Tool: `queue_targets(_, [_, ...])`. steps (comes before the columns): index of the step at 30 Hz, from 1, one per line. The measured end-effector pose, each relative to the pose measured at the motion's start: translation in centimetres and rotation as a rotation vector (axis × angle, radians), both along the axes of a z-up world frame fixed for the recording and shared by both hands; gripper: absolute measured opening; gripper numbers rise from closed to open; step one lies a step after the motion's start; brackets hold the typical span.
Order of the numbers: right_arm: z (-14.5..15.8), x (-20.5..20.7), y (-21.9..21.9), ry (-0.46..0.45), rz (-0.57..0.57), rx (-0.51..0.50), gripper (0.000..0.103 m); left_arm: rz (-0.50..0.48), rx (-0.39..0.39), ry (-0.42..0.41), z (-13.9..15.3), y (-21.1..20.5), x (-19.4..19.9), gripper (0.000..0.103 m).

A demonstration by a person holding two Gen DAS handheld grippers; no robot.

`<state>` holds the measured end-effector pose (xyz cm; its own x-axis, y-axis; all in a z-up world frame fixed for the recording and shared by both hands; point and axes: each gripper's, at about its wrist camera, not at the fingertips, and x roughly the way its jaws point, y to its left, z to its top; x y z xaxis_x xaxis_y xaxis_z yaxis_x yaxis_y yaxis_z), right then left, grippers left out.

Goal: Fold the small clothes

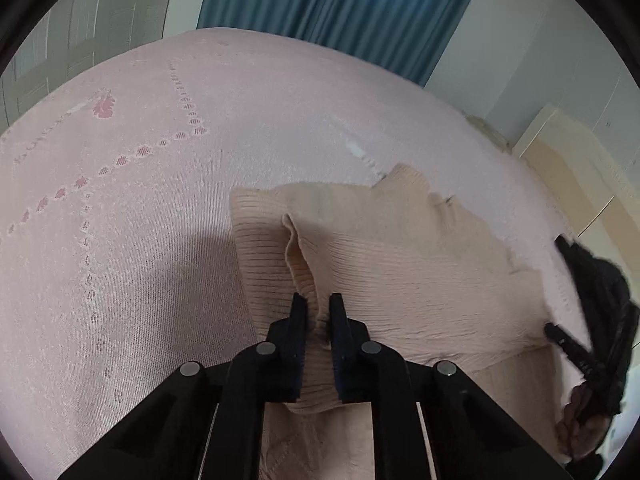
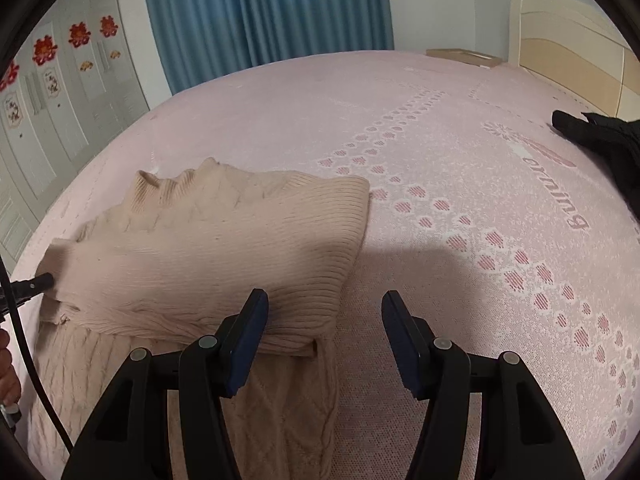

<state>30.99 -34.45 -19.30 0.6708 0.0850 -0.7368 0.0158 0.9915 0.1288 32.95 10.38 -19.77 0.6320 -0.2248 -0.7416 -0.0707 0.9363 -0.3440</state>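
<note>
A beige ribbed knit sweater [image 1: 400, 248] lies folded over itself on the pink bed. My left gripper [image 1: 318, 312] is shut on a raised ridge of its fabric near the left side of the fold. One black finger [image 1: 568, 344] of the right gripper shows at that view's right edge. In the right wrist view the sweater [image 2: 224, 248] fills the left half. My right gripper [image 2: 324, 312] stands open just above it: its left finger [image 2: 248, 336] is over the folded edge and the other over bare sheet. The left gripper's tip [image 2: 42, 281] touches the sweater's far left corner.
The pink bed cover [image 2: 440, 160] with rows of red flower marks spreads right and back. A black garment [image 2: 600, 140] lies at its right edge by the cream headboard [image 2: 560, 40]. Blue curtain [image 2: 260, 12] and wardrobe doors [image 2: 60, 100] stand behind. A hand [image 2: 6, 364] shows at the left.
</note>
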Motion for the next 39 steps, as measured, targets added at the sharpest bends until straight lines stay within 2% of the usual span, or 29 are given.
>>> queue_targets(1, [0.2, 0.0, -0.1, -0.005, -0.004, 0.002, 0.058, 0.009, -0.032, -0.005, 0.3, 0.4, -0.3, 0.008])
queue_targets(3, [0.8, -0.2, -0.1, -0.032, -0.009, -0.001, 0.058, 0.025, -0.040, -0.006, 0.4, 0.8, -1.0, 0.008])
queue_targets(6, [1.3, 0.1, 0.2, -0.054, -0.013, -0.017, 0.058, 0.016, -0.004, 0.029, -0.5, 0.5, -1.6, 0.009])
queue_targets(9, [1.0, 0.9, 0.6, -0.027, -0.002, -0.027, 0.058, 0.010, 0.040, 0.046, -1.0, 0.0, -1.5, 0.014])
queue_targets(11, [0.9, 1.4, 0.8, -0.018, -0.002, -0.057, 0.058, 0.028, 0.084, -0.002, 0.0, -0.3, -1.7, 0.029])
queue_targets(13, [1.0, 1.7, 0.9, -0.024, -0.006, -0.073, 0.058, 0.047, 0.092, -0.067, 1.0, -0.2, -1.8, 0.050])
queue_targets(15, [0.6, 2.3, 1.0, -0.009, -0.001, -0.084, 0.058, 0.045, 0.089, -0.112, 1.8, -0.4, -1.4, 0.051])
queue_targets(18, [-0.5, 3.2, 1.1, 0.037, -0.005, -0.090, 0.058, 0.027, 0.098, -0.113, 1.6, -1.4, 0.2, 0.051])
queue_targets(22, [-0.9, 3.3, 0.5, 0.055, -0.008, -0.071, 0.058, 0.020, 0.206, -0.068, -0.8, -3.3, 1.9, 0.050])
queue_targets(24, [-1.3, 3.4, 0.6, 0.060, -0.001, -0.081, 0.059, 0.017, 0.227, -0.050, -1.9, -3.6, 1.8, 0.050])
queue_targets(29, [-1.4, 3.3, 1.4, 0.050, -0.004, -0.135, 0.059, 0.019, 0.220, -0.057, -1.9, -3.3, 1.6, 0.051])
queue_targets(35, [-1.5, 3.3, 1.7, 0.048, -0.010, -0.160, 0.059, 0.013, 0.277, -0.049, -2.0, -4.0, 1.6, 0.055])
queue_targets(39, [-1.5, 3.3, 1.9, 0.045, -0.012, -0.176, 0.061, 0.014, 0.262, -0.049, -2.1, -3.7, 1.5, 0.056])
